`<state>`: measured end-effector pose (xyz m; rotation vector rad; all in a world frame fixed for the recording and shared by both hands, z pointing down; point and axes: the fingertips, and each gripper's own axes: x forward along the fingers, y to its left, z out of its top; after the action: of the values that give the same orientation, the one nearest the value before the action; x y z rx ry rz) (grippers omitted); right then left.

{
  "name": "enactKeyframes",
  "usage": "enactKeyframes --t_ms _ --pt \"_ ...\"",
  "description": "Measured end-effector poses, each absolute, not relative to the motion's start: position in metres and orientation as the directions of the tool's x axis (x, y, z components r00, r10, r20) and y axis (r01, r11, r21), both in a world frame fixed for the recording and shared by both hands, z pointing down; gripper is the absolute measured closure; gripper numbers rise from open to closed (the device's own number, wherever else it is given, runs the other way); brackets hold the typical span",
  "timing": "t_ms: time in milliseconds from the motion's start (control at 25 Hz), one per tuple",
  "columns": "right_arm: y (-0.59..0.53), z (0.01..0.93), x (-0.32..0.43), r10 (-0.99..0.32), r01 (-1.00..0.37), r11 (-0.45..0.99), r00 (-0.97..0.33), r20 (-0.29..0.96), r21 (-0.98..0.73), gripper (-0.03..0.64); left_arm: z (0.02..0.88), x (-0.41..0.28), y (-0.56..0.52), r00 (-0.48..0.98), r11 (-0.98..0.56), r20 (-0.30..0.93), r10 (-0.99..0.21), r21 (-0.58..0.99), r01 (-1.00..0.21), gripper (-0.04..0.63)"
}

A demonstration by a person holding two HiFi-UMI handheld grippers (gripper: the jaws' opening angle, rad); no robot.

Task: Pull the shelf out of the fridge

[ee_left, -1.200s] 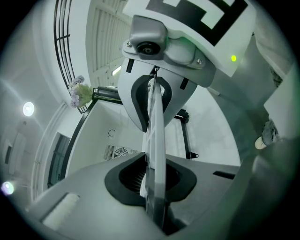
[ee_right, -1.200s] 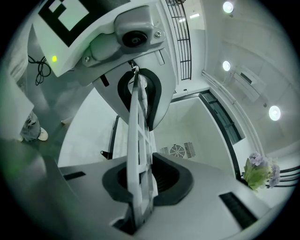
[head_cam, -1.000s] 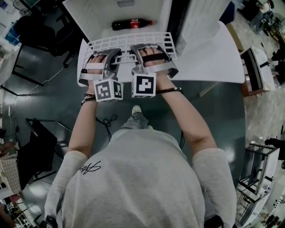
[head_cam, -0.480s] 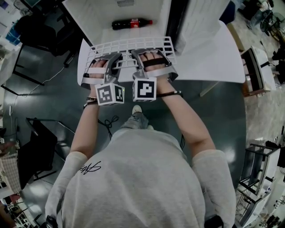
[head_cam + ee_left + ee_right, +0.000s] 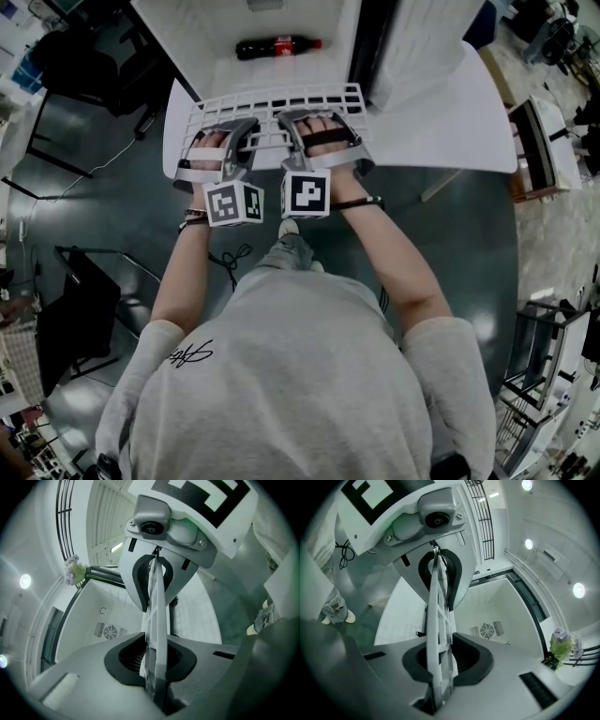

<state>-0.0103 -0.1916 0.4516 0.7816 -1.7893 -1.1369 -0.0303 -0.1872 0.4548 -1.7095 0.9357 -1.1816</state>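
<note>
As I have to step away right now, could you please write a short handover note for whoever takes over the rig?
Left tongs: shut on the near edge of the white grid shelf.
Right tongs: shut on the same edge, beside the left.
Things: the shelf is held in front of the open fridge; a cola bottle lies inside, behind it.
Done: shelf gripped and seemingly drawn nearly out.
Left: probably bring it fully clear and set it down.

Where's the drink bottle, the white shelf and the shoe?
drink bottle [image 5: 277,47], head view, middle of its body.
white shelf [image 5: 272,98], head view, its far grid bars.
shoe [image 5: 288,229], head view, its toe end.
</note>
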Motion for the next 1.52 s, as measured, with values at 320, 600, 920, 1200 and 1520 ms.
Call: enactKeyframes --t_ms 320,600,920,1200,1520 --pt "-0.186 0.457 -0.009 -0.836 -0.067 0.395 -0.44 0.328 0.916 0.575 0.462 -0.029 -0.181 0.28 -0.382 0.34 -0.898 -0.917 -0.111 0.56" --pt "-0.182 0.467 -0.005 -0.829 -0.073 0.415 -0.44 0.344 0.907 0.575 0.47 -0.025 -0.177 0.284 -0.395 0.354 -0.891 -0.913 -0.099 0.56" --pt "-0.176 0.476 -0.003 -0.818 -0.067 0.435 -0.446 0.363 0.898 0.575 0.478 -0.022 -0.172 0.284 -0.414 0.371 -0.884 -0.904 -0.11 0.56" --pt "-0.173 0.483 -0.002 -0.813 -0.061 0.439 -0.451 0.367 0.897 0.575 0.488 -0.022 -0.168 0.278 -0.424 0.379 -0.882 -0.898 -0.12 0.56" --pt "-0.169 0.489 0.0 -0.808 -0.056 0.453 -0.449 0.383 0.89 0.575 0.492 -0.02 -0.164 0.279 -0.441 0.396 -0.875 -0.889 -0.122 0.56"
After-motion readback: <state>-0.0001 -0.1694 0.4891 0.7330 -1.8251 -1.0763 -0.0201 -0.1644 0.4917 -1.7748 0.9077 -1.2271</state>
